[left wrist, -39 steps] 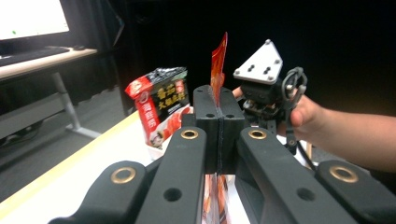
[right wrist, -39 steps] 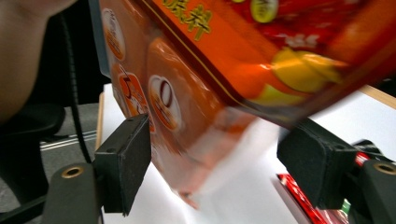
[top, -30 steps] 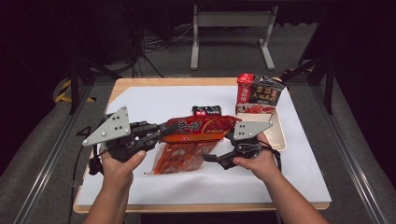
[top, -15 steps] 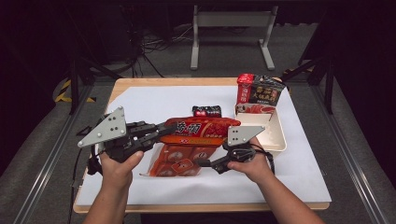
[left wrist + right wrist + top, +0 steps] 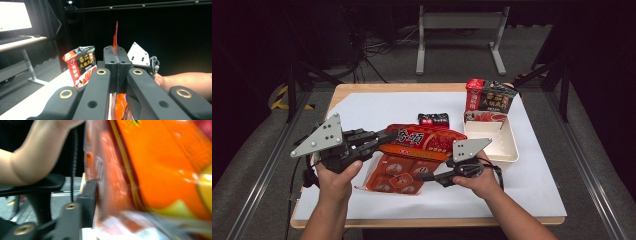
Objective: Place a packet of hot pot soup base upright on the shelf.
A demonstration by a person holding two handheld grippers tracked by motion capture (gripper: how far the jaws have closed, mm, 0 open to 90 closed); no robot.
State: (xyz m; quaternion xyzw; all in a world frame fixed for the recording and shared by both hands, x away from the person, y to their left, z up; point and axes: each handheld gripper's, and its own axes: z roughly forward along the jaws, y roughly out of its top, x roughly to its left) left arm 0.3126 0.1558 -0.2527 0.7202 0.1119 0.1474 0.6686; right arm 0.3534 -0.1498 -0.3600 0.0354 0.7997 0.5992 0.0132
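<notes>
Left claw (image 5: 384, 137) pressed together on the edge of a red snack bag (image 5: 424, 140), thin orange-red film standing up between its jaws. Bag held above the white sheet (image 5: 377, 107), stretching away from that claw toward the right claw (image 5: 424, 176). Right claw's jaws just closing around the bag's lower flap; view blurred, so contact with the film impossible to tell. Beyond the right claw, a white tray (image 5: 492, 145) and two packets (image 5: 489, 95) standing at its far end.
</notes>
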